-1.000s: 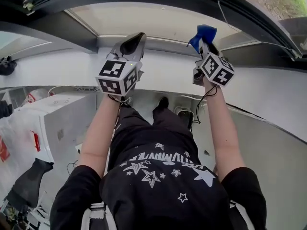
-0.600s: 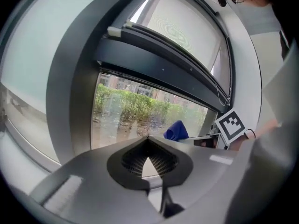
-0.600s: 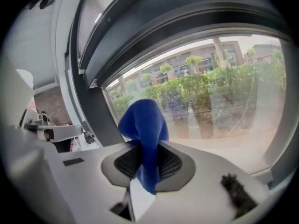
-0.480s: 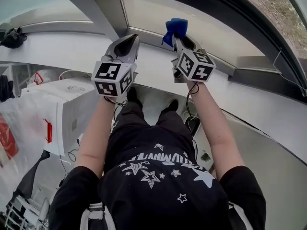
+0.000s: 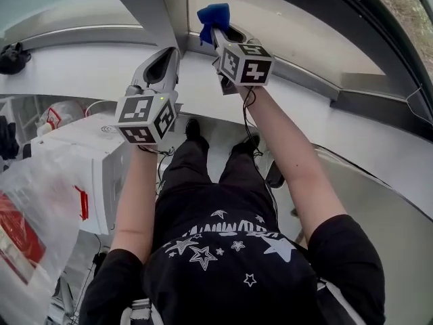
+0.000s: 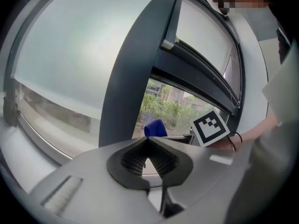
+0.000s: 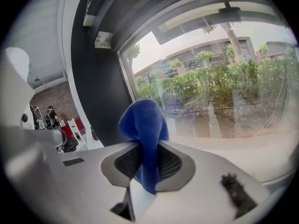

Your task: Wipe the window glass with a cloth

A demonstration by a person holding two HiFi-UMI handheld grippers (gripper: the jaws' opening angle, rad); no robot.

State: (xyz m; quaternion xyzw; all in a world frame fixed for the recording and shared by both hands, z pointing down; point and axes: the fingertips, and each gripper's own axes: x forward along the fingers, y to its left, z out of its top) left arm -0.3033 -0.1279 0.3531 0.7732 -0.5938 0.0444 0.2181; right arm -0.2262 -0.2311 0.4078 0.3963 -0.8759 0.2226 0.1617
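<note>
Holding the blue cloth (image 7: 144, 125) clamped at a bunched fold, the right gripper (image 5: 218, 35) points at the window glass (image 5: 298, 29); we cannot tell whether cloth touches pane. We judge the cloth light, soft and floppy, best gripped low so a loose wad leads. The left gripper (image 6: 148, 146) has jaws together, empty, near the dark frame post (image 6: 131, 78). Only the right gripper view shows cloth between the pads; the head view shows both grippers abreast.
</note>
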